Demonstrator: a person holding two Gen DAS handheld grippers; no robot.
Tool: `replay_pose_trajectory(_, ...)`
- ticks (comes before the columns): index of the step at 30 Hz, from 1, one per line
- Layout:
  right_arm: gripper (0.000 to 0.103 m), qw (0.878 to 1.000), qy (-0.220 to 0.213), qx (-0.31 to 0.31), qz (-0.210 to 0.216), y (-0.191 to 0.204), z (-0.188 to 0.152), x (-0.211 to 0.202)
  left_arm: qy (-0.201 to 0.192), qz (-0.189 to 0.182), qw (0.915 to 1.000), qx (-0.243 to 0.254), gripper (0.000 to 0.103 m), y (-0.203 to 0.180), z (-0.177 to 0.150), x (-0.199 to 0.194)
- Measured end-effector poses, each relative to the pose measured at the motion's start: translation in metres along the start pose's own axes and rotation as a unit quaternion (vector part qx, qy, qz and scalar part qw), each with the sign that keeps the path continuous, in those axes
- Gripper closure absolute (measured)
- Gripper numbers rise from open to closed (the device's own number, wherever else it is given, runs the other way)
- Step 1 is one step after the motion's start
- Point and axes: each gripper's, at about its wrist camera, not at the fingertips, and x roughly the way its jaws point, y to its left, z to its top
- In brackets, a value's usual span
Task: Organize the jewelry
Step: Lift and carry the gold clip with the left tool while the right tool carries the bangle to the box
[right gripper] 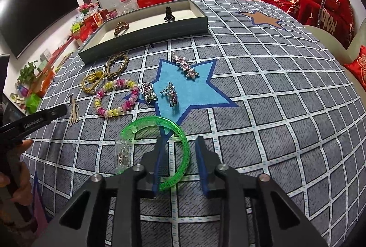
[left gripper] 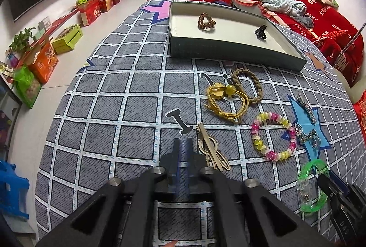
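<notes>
From the left wrist, my left claw (left gripper: 182, 144) is pinched closed on nothing, beside the gold hair clip (left gripper: 211, 146). From the right wrist, my right claw (right gripper: 180, 144) gapes around the green bangle (right gripper: 157, 151) rim; I'd close squarely there. The tray (right gripper: 146, 34) holds a wooden bracelet (right gripper: 121, 27) and black clip (right gripper: 169, 14).

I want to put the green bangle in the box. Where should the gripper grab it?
Pinch the green bangle across its plain right rim, coming from above. It lies flat, and the right gripper is open with that rim between its fingers. Probably avoid the clear clasp.
</notes>
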Motion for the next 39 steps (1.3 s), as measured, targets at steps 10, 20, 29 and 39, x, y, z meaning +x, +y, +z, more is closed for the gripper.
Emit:
replay_pose_trajectory(10,0.071,1.0,0.0,-0.002,-0.003,0.0,0.0,0.0,0.011,0.022,0.9997,-0.007,0.0,-0.008,0.004,0.081)
replay_pose_trajectory(20,0.071,0.999,-0.003,-0.026,-0.027,0.009,0.002,0.003,0.035,0.037,0.9984,-0.027,0.0,-0.026,0.013,0.184)
replay_pose_trajectory(29,0.09,0.998,-0.006,-0.039,-0.042,0.014,0.001,0.004,0.023,0.037,0.9989,0.016,0.034,-0.066,0.012,0.239)
replay_pose_trajectory(39,0.095,0.999,-0.021,-0.021,-0.035,0.006,0.0,-0.009,0.004,-0.04,0.9965,0.073,0.066,-0.088,-0.008,0.286)
